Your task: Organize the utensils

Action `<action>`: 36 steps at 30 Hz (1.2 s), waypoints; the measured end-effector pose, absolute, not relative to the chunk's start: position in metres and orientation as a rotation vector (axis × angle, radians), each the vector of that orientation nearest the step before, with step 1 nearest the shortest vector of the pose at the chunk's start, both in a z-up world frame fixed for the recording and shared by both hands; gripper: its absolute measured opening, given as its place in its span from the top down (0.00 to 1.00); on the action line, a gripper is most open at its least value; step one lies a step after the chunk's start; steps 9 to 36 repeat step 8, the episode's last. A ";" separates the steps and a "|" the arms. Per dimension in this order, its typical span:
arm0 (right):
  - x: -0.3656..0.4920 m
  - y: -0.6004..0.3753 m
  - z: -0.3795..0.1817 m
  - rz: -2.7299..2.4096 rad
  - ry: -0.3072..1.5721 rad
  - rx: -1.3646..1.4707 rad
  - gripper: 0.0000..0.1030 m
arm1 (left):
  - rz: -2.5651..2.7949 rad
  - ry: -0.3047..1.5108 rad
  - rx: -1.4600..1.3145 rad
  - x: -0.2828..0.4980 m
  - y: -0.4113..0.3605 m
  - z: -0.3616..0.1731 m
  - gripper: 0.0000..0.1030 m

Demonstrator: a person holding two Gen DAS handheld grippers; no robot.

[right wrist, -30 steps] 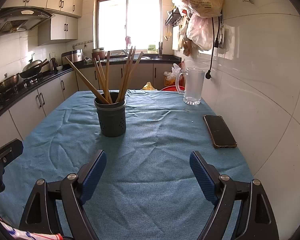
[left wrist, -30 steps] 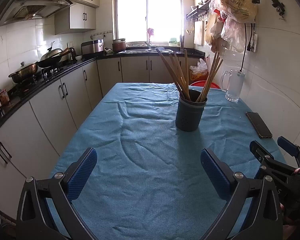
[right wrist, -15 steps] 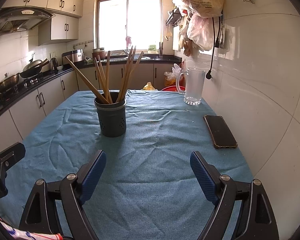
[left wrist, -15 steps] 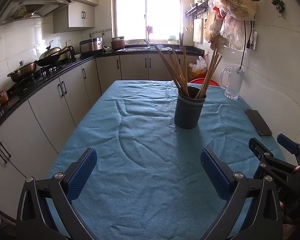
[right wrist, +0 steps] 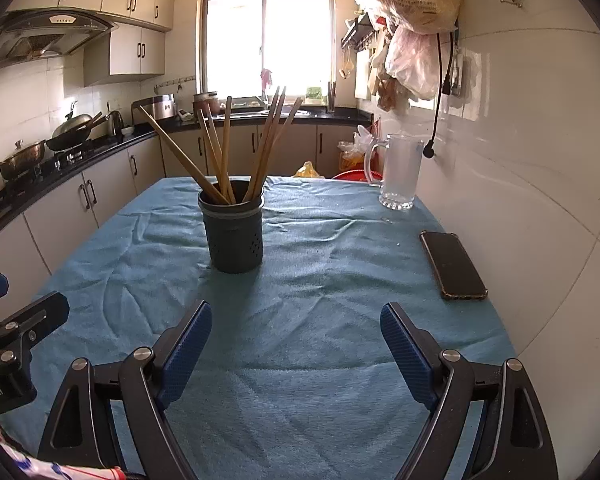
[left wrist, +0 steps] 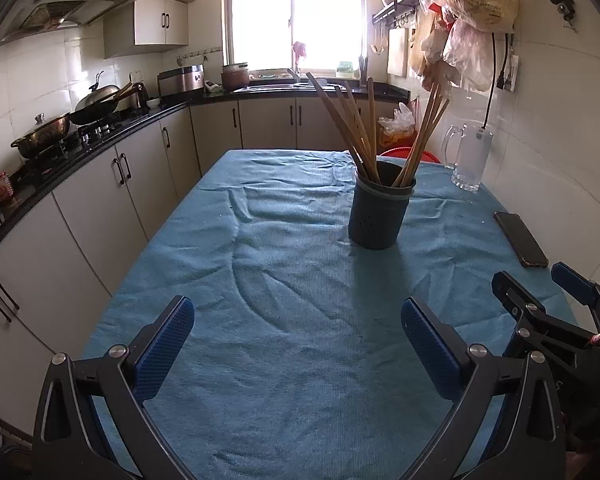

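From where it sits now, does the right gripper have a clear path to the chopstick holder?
Probably yes. The right gripper is open and empty, and only bare blue tablecloth lies between it and the chopstick holder; the phone lies off to the side.

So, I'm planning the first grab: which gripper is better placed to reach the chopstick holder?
Probably the right gripper: the holder with the chopsticks sits nearly straight ahead of its open jaws. From the left gripper it lies off to the right.

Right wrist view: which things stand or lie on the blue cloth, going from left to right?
utensil holder with chopsticks → glass mug → phone
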State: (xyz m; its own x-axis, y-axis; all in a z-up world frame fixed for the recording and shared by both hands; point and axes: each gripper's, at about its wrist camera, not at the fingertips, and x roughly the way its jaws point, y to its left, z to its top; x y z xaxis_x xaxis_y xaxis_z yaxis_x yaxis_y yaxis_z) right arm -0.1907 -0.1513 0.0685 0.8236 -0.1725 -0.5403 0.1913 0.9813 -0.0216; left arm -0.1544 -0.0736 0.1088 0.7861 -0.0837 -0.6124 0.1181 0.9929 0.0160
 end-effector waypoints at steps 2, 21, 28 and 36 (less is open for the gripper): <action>-0.188 -0.153 0.066 -0.187 0.584 0.046 0.13 | -0.111 0.661 0.059 -0.152 -0.074 0.107 0.00; -0.180 -0.160 0.056 -0.188 0.621 0.070 0.13 | -0.118 0.699 0.055 -0.142 -0.076 0.098 0.00; -0.180 -0.160 0.056 -0.188 0.621 0.070 0.13 | -0.118 0.699 0.055 -0.142 -0.076 0.098 0.00; -0.180 -0.160 0.056 -0.188 0.621 0.070 0.13 | -0.118 0.699 0.055 -0.142 -0.076 0.098 0.00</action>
